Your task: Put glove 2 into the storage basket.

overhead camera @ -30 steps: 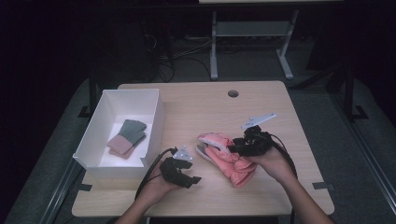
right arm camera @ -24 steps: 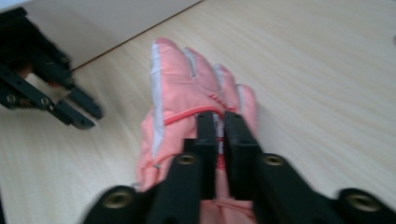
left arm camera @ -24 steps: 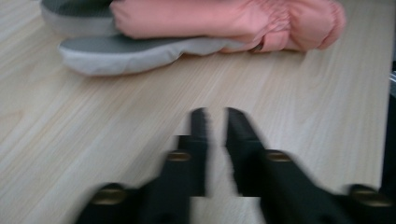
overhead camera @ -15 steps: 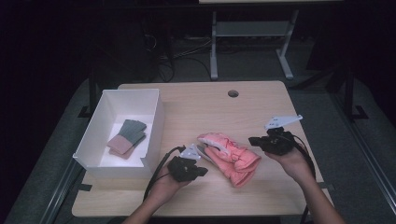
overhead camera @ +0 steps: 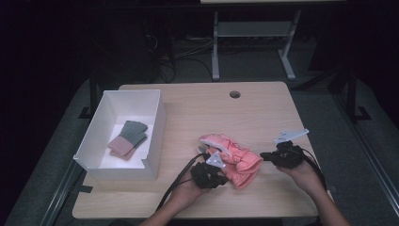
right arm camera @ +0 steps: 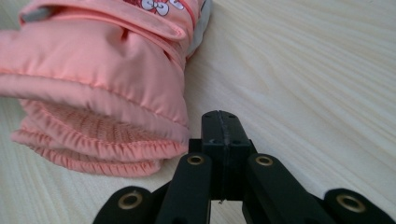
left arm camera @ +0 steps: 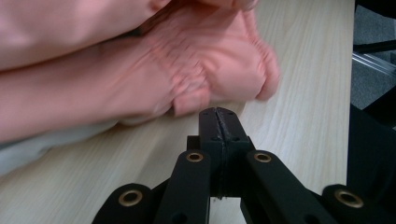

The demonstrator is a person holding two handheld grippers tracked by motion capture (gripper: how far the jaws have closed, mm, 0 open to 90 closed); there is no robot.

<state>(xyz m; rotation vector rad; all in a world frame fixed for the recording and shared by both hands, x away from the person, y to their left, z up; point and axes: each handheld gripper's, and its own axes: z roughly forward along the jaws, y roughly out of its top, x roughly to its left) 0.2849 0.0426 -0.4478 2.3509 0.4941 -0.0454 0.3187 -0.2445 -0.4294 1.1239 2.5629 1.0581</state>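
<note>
Grippers [overhead camera: 226, 165] flank pink gloves [overhead camera: 234, 154] (long axis diagonal).

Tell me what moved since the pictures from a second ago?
The right gripper let go of the puffy pink padded gloves and drew off to their right; its jaws have just been closing and stand shut on nothing. The left gripper slid right, up against the gloves, its jaws also closed empty. The white cardboard box and the grey-and-pink knitted gloves inside stayed put.

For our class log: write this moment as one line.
left gripper: shut, empty | right gripper: shut, empty | pink padded gloves: on wooden table, between grippers
</note>
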